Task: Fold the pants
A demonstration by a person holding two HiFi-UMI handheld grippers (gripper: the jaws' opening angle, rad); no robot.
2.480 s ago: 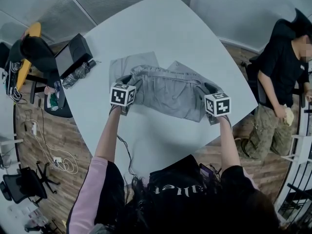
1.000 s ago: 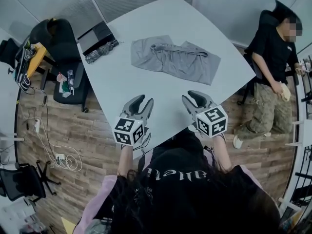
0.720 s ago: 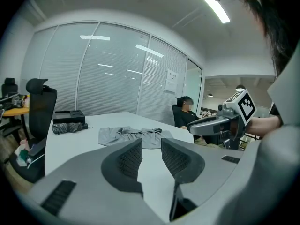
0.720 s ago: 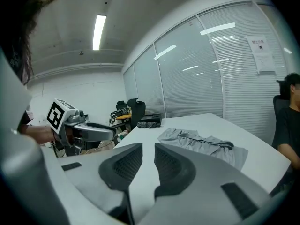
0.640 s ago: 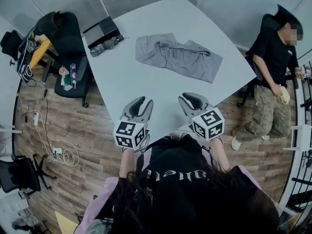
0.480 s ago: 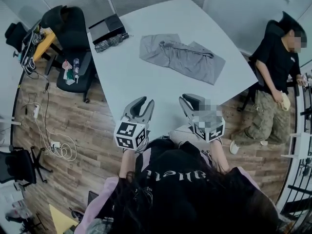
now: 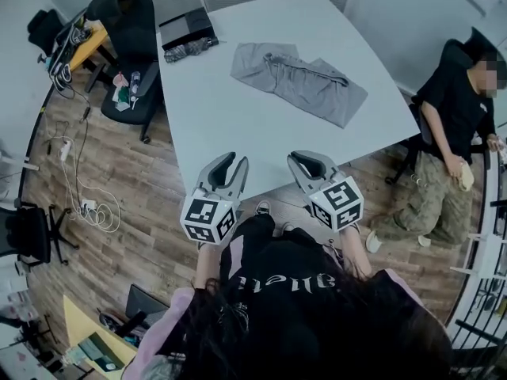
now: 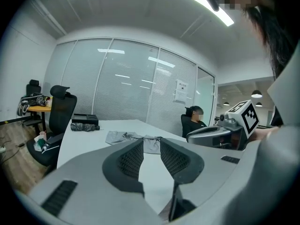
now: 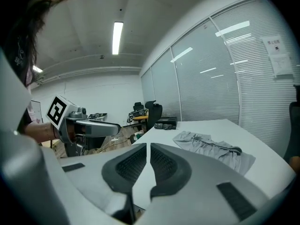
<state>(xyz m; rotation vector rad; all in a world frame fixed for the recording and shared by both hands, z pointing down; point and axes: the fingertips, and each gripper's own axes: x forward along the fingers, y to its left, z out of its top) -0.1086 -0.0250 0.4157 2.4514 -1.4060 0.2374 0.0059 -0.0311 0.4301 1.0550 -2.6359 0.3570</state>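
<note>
The grey pants [image 7: 299, 80] lie folded lengthwise on the far half of the white table [image 7: 238, 133]; they also show as the pants [image 8: 129, 137] and the pants [image 9: 213, 149] in the gripper views. Both grippers hang off the table's near edge, well short of the cloth. My left gripper [image 7: 231, 161] [image 8: 151, 142] has a clear gap between its jaws, which are closing with nothing between them. My right gripper [image 7: 305, 159] [image 9: 148, 146] is closing too. Only a thin slit is left between its pads, and nothing is in it.
A black box [image 7: 186, 28] and a dark bundle [image 7: 190, 50] sit at the table's far left corner. A black office chair [image 7: 131, 22] stands beyond that corner. A person [image 7: 455, 109] sits by the table's right edge. Cables [image 7: 83, 208] lie on the wooden floor at left.
Both grippers have let go of the pants and drawn back past the table's near edge. Their jaws have narrowed, the right pair the most. The pants lie still.
</note>
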